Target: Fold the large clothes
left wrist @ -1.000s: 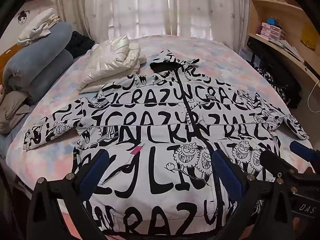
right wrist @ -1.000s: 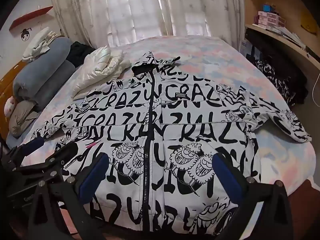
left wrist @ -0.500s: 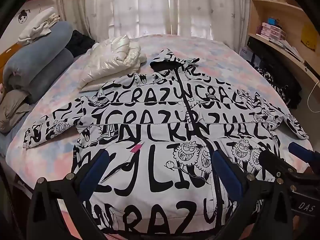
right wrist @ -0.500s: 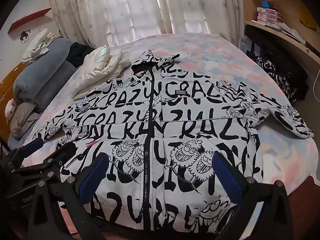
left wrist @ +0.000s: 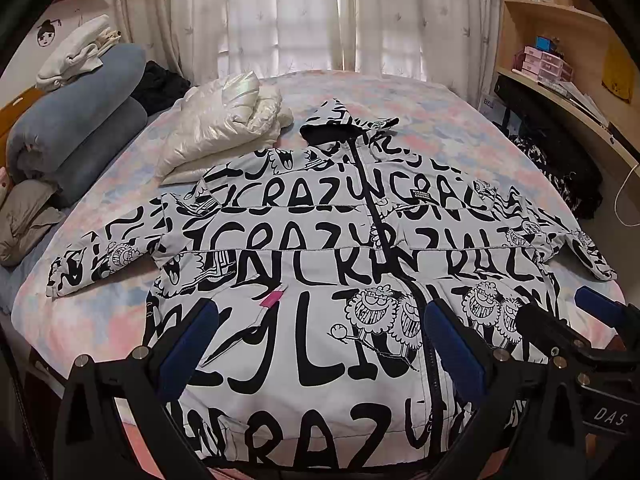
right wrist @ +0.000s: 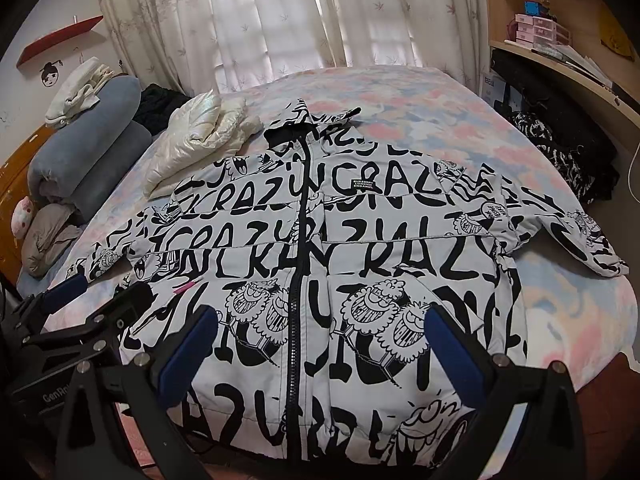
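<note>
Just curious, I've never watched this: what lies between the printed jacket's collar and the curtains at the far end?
Only bare pastel bedsheet between the printed jacket collar and the curtains; the right wrist view shows it best. The white puffer jacket sits off to the side.

1 printed jacket [left wrist: 320,264], 1 white puffer jacket [left wrist: 224,128], 2 grippers (1 per hand), 1 bed [left wrist: 452,120].

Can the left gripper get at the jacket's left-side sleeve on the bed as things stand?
Probably yes. The left gripper hangs open over the jacket's lower front, and the sleeve lies flat and spread out on the bed, nothing resting on it or between them.
</note>
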`<state>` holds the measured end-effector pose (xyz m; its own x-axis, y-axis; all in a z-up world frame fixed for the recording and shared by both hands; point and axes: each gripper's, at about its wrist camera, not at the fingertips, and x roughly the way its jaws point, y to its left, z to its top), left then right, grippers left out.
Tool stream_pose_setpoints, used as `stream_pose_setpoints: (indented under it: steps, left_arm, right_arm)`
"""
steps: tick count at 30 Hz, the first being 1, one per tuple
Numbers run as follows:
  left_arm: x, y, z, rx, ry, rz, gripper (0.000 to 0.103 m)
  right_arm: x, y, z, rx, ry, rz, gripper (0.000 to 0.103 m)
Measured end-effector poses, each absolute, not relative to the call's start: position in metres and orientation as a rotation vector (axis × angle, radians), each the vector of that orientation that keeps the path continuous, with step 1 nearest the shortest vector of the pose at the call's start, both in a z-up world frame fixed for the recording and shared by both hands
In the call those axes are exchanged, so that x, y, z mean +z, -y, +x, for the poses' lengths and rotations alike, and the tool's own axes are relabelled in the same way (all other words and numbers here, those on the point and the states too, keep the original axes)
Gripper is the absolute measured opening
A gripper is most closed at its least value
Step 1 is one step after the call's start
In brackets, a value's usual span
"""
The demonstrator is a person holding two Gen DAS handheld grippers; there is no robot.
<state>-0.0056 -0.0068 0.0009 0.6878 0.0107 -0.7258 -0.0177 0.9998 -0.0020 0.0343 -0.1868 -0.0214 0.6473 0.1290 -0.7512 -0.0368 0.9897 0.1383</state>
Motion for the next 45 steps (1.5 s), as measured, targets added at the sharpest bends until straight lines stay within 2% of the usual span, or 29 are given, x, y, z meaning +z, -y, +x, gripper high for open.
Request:
stream_pose_setpoints:
  steps: [28, 45]
  left_arm:
    - [0.001, 0.006, -0.004, 0.013, -0.815, -0.012, 0.102]
    - [0.005, 0.012, 0.023, 0.011, -0.816, -0.036, 0.102]
  right_arm:
    - [-0.027, 0.187, 0.041, 0.096, -0.880, 0.125, 0.103]
    - [-0.027, 0.202, 0.060, 0.142, -0.887, 0.156, 0.103]
